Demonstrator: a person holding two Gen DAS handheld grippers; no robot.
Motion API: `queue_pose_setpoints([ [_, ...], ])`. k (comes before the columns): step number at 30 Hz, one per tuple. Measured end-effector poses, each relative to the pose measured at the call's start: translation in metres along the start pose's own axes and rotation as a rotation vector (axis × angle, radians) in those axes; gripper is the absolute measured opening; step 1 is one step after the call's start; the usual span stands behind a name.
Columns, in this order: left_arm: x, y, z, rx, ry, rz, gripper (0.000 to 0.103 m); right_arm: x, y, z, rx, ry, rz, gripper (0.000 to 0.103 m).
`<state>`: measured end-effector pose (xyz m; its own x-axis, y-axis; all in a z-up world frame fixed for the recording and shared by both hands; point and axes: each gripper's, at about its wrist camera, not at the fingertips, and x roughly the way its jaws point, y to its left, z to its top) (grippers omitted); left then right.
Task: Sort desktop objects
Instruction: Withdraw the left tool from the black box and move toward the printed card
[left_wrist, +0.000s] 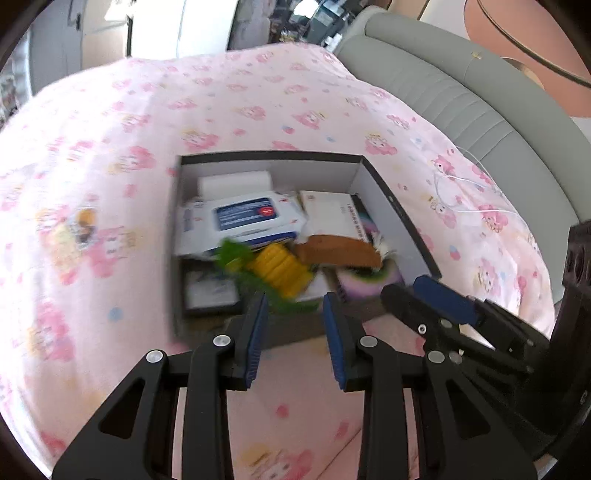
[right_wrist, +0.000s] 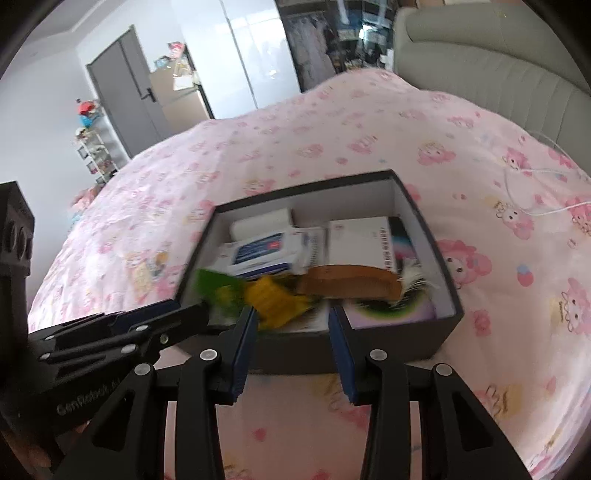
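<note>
Pink printed bedding covers the bed (left_wrist: 110, 155), where an open dark box (left_wrist: 391, 206) sits holding a wipes pack (left_wrist: 243, 216), a brown comb (left_wrist: 340, 251) and a blurred yellow-green toy corn (left_wrist: 277, 267). Both tongs, left (left_wrist: 295, 339) and right (right_wrist: 291, 350), hover apart and empty at its near edge.

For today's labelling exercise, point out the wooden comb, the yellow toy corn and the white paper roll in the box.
wooden comb (left_wrist: 338, 252), left wrist view, middle of its brown spine.
yellow toy corn (left_wrist: 282, 267), left wrist view, centre of its kernels.
white paper roll (right_wrist: 260, 223), right wrist view, its curved side.
</note>
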<state>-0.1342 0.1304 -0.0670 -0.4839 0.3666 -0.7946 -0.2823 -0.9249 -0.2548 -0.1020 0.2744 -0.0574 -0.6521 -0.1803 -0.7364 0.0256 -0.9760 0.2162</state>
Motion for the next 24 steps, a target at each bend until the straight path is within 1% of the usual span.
queue_pose_setpoints([
  [2, -0.021, 0.008, -0.01, 0.001, -0.02, 0.036, 0.03, -0.008, 0.017, -0.008, -0.017, -0.003, 0.022, 0.036],
  [6, -0.06, 0.026, -0.033, -0.027, -0.066, 0.079, 0.029, -0.029, 0.061, -0.021, -0.124, -0.033, 0.037, 0.036],
  [9, -0.089, 0.042, -0.056, -0.077, -0.11, 0.102, 0.03, -0.042, 0.086, -0.031, -0.181, -0.05, 0.053, 0.036],
  [12, -0.11, 0.057, -0.08, -0.128, -0.14, 0.12, 0.029, -0.047, 0.105, -0.045, -0.196, -0.026, 0.106, 0.036],
  [16, -0.122, 0.08, -0.103, -0.179, -0.138, 0.124, 0.029, -0.043, 0.125, -0.064, -0.21, 0.023, 0.163, 0.036],
  [24, -0.129, 0.105, -0.116, -0.198, -0.135, 0.147, 0.029, -0.03, 0.156, -0.077, -0.243, 0.052, 0.178, 0.036],
])
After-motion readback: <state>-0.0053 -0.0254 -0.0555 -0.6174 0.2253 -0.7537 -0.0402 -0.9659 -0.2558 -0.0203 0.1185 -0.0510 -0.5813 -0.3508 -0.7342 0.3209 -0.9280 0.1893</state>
